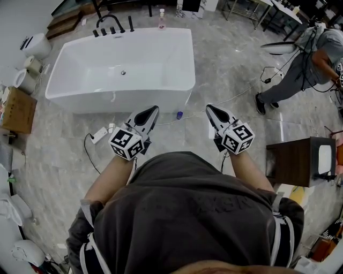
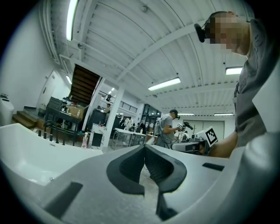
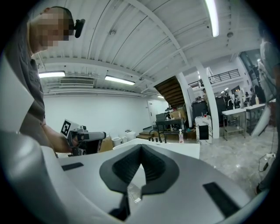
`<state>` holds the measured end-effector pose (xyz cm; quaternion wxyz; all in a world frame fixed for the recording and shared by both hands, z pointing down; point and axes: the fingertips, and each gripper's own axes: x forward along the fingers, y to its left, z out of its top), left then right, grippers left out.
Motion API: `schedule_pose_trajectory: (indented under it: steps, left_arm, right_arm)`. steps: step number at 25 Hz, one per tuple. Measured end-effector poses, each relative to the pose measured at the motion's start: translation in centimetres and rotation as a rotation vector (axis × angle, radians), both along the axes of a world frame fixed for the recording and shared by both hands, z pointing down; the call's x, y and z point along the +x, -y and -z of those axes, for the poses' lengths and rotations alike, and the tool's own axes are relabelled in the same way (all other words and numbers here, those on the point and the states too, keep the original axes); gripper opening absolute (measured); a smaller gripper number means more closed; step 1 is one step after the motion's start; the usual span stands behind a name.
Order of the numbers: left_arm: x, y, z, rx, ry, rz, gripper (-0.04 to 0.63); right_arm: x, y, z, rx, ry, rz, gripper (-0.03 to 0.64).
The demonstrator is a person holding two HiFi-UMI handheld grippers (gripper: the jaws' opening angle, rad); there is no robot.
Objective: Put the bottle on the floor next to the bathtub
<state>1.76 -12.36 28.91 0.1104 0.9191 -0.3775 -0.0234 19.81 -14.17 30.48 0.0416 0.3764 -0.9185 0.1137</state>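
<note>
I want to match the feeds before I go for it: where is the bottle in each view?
Head view: bottle at top centre, at the bathtub's far edge, right of the black tap.
Left gripper view: bottle left of centre, right of the tap.
Right gripper view: bottle right of centre, right of the tap.
Shared landmark: the black tap.

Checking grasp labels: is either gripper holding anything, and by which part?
Nothing is held: left gripper and right gripper are both shut, empty; the bottle stands at the bathtub's far end.
</note>
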Motion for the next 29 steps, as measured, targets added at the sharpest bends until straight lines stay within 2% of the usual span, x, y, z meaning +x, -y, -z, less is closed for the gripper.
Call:
schedule_pose_trajectory:
  steps: [11,29]
  left_arm:
    - [0.0,-0.1,0.1,0.002,0.002,-0.003,0.0]
    - [-0.9,0.1,-0.2,-0.002,-0.014,0.021,0.0]
  right_arm:
    - [-0.7,-0.5,0.1,0.019,-0.059,0.05,-0.009]
    - [-1.4,-0.7,-0.2,0.025,-0.082,0.081,-0.009]
